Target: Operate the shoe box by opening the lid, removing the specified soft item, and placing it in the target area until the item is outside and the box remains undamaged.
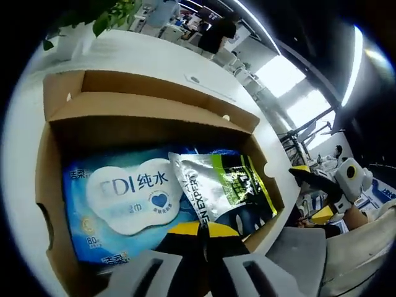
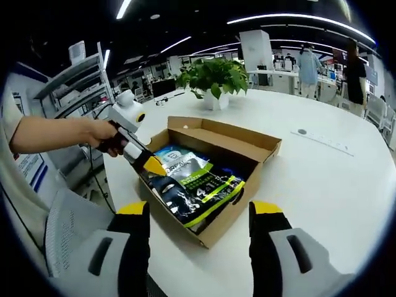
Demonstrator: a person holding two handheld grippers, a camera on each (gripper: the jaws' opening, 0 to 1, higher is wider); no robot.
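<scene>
The shoe box (image 2: 213, 179) is seen open on the white table (image 2: 322, 179), lid flap folded back. A blue wipes pack (image 1: 120, 201) and a silver-green-black pouch (image 1: 226, 189) are lain inside, side by side. The left gripper (image 2: 153, 166) is closed on the pouch's near-left edge. The right gripper (image 2: 199, 213) is held wide, empty, near the box front. A potted plant (image 2: 213, 77) is seen at far side.

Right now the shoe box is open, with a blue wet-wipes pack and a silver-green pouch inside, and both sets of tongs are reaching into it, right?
Not quite. The left tongs do reach into the open shoe box, touching the silver-green pouch beside the wet-wipes pack. The right tongs hang open outside the box, above the white table, as the right gripper view shows.
</scene>
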